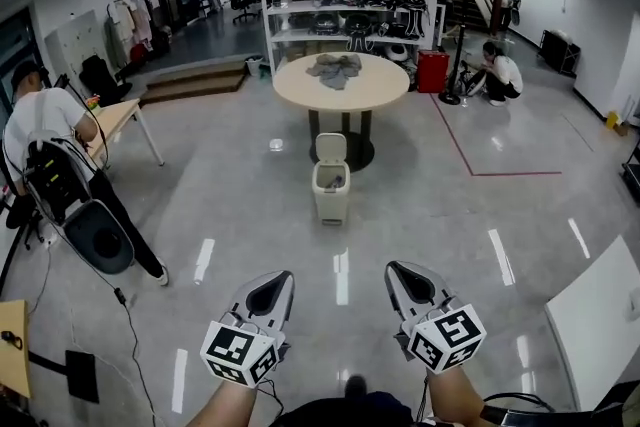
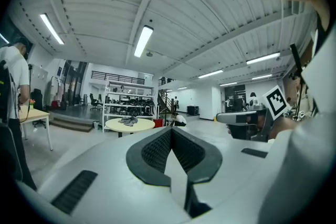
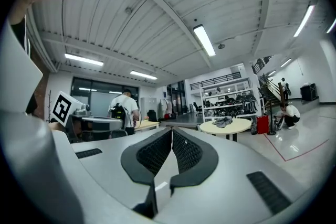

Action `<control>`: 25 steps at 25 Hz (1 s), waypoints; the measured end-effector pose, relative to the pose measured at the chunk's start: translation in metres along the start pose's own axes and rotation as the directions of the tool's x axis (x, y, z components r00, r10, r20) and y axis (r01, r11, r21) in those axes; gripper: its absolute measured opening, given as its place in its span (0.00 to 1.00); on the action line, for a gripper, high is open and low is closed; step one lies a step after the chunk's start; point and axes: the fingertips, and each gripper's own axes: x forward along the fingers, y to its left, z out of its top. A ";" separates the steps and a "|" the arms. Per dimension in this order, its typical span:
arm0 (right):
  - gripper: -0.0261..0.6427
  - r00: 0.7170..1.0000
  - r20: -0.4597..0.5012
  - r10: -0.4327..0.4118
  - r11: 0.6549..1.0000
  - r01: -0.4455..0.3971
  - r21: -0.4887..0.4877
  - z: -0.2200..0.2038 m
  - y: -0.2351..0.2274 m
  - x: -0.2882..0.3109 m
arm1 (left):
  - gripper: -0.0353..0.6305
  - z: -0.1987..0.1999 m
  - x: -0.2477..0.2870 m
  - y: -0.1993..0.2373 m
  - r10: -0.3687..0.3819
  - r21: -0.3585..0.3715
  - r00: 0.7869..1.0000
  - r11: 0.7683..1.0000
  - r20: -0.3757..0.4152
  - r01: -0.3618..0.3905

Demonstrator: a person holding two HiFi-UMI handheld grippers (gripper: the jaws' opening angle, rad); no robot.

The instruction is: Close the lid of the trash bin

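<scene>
1. the bin (image 1: 331,193) stands on the floor well ahead, just before a table (image 1: 341,87); its lid (image 1: 331,148) is upright, open.
2. the left gripper (image 1: 270,295) and right gripper (image 1: 410,283) have jaws pressed together, empty.
3. best to walk close, then tip the lid forward gently.

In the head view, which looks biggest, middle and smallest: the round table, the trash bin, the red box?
Largest to smallest:
round table
trash bin
red box, farther away, so real size unsure
</scene>
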 end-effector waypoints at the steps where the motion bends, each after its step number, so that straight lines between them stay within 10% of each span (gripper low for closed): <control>1: 0.06 1.000 0.002 0.008 1.000 -0.008 -0.002 -0.005 -0.014 0.005 | 0.05 -0.006 0.015 0.000 0.004 0.000 1.000 1.000 -0.003 -0.004; 25: 0.06 1.000 -0.017 0.015 0.998 -0.016 -0.057 -0.013 -0.149 0.194 | 0.05 -0.006 0.228 0.120 -0.038 -0.030 0.999 0.999 0.038 0.039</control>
